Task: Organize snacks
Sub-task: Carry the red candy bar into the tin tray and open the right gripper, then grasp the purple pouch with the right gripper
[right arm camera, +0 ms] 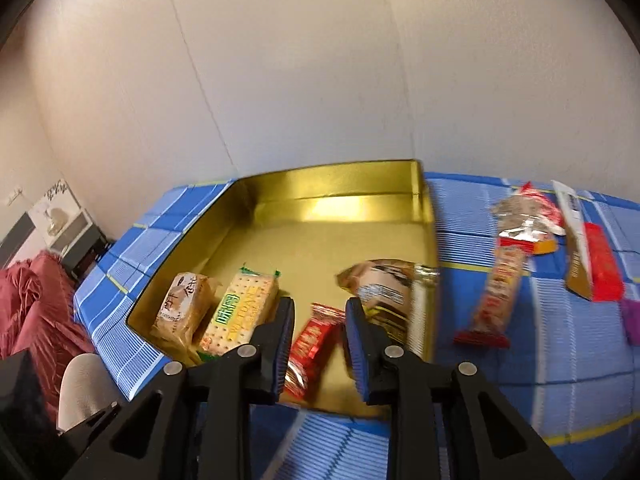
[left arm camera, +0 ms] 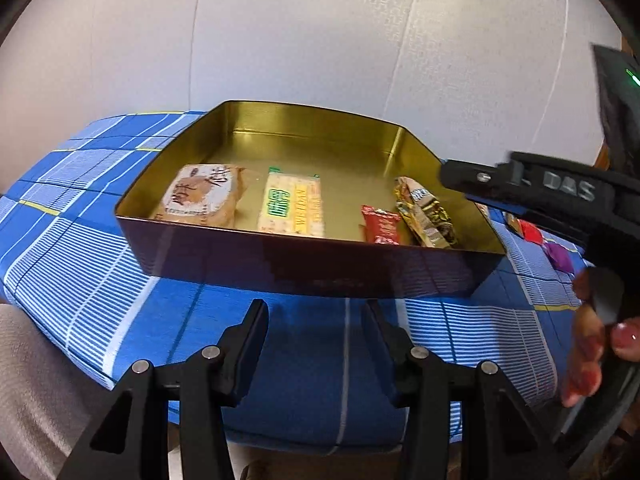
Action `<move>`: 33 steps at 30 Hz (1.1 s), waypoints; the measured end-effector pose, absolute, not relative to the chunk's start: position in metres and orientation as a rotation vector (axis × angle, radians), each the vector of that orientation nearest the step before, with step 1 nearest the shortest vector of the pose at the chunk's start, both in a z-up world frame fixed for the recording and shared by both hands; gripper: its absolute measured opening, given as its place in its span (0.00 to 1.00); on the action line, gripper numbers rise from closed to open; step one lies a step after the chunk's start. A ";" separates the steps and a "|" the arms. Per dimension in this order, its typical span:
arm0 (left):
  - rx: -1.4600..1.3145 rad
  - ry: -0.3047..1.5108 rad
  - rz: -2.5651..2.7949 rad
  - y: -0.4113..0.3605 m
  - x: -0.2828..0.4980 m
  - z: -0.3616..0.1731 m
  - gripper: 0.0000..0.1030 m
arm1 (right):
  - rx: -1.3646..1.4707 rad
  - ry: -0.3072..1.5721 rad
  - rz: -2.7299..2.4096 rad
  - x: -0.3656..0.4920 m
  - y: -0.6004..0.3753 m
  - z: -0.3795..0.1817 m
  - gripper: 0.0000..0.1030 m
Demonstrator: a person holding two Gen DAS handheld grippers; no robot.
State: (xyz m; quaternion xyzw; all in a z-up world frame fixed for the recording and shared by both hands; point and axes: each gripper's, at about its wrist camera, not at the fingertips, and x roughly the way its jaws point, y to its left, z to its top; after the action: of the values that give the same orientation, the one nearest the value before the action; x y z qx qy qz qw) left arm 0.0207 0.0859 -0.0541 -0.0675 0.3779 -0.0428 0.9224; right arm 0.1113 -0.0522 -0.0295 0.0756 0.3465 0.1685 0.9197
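Note:
A gold-lined tin (left arm camera: 280, 240) (right arm camera: 340, 184) stands on a blue plaid cloth. Inside it lie a brown bread pack (left arm camera: 200, 196) (right arm camera: 182, 312), a pale cracker pack (left arm camera: 290, 208) (right arm camera: 240, 312), a small red pack (left arm camera: 380, 226) (right arm camera: 316, 336) and a brown-gold packet (left arm camera: 426, 212) (right arm camera: 384, 288). My right gripper (right arm camera: 320, 304) hovers over the tin's near side, open; the red pack lies in the tin below the gap, untouched. In the left wrist view one of its fingers (left arm camera: 460, 176) reaches over the tin's right corner. My left gripper (left arm camera: 316, 308) is open and empty in front of the tin.
Loose snacks lie on the cloth (right arm camera: 520, 380) right of the tin: a long red stick pack (right arm camera: 494, 300), a silver-red packet (right arm camera: 524, 220), a red-gold box (right arm camera: 592, 256) and a purple piece (right arm camera: 632, 316). A hand (left arm camera: 592, 344) holds the right gripper. Red bedding (right arm camera: 32, 304) lies far left.

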 end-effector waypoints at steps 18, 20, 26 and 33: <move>-0.095 0.776 -0.149 0.073 0.019 -0.055 0.48 | 0.281 0.718 0.017 0.062 -0.181 -0.052 0.33; -0.085 0.776 -0.153 0.071 0.019 -0.055 0.48 | 0.313 0.735 -0.027 0.058 -0.199 -0.060 0.33; -0.059 0.771 -0.171 0.064 0.015 -0.054 0.48 | 0.403 0.735 -0.140 0.050 -0.246 -0.071 0.52; -0.029 0.779 -0.176 0.058 0.013 -0.054 0.48 | 0.301 0.696 -0.232 0.071 -0.282 -0.060 0.74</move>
State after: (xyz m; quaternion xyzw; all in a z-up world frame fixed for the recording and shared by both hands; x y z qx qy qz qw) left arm 0.0128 0.0584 -0.0539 -0.0144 0.3792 -0.0859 0.9212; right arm 0.0707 -0.2818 -0.0595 0.1465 0.3387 -0.1128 0.9225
